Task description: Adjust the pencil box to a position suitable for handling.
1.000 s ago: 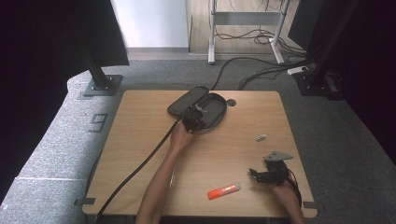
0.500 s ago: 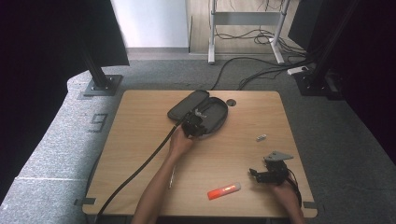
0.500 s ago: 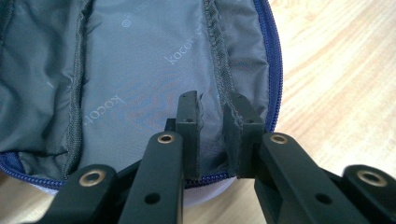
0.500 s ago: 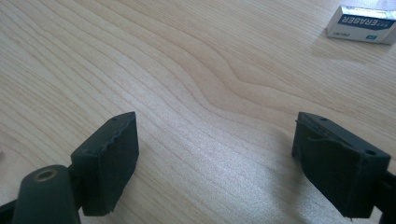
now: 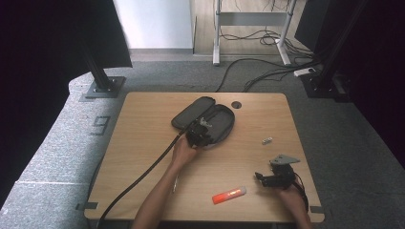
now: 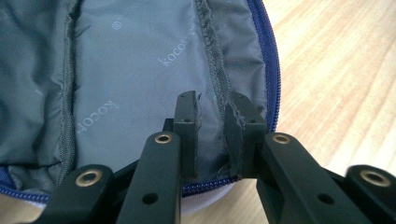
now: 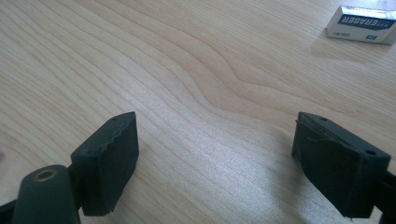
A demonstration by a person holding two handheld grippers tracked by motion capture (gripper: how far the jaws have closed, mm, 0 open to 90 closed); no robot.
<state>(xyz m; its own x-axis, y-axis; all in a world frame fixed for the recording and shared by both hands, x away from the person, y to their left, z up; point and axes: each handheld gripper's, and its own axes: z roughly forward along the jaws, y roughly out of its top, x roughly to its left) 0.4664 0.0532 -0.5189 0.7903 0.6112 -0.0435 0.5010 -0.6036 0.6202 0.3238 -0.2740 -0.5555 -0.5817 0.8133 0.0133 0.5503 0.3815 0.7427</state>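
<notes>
Pinching the grey lining of the open pencil case (image 6: 140, 70), the left gripper (image 6: 212, 116) has its fingers narrow on a fabric fold near the zip edge. Case lies open at desk (image 5: 143, 124) centre-back. Right gripper (image 7: 215, 154): fingers wide, empty, eraser (image 7: 362, 24) well apart. Risk: thin fabric slipping free, or the case dragging rather than opening.
</notes>
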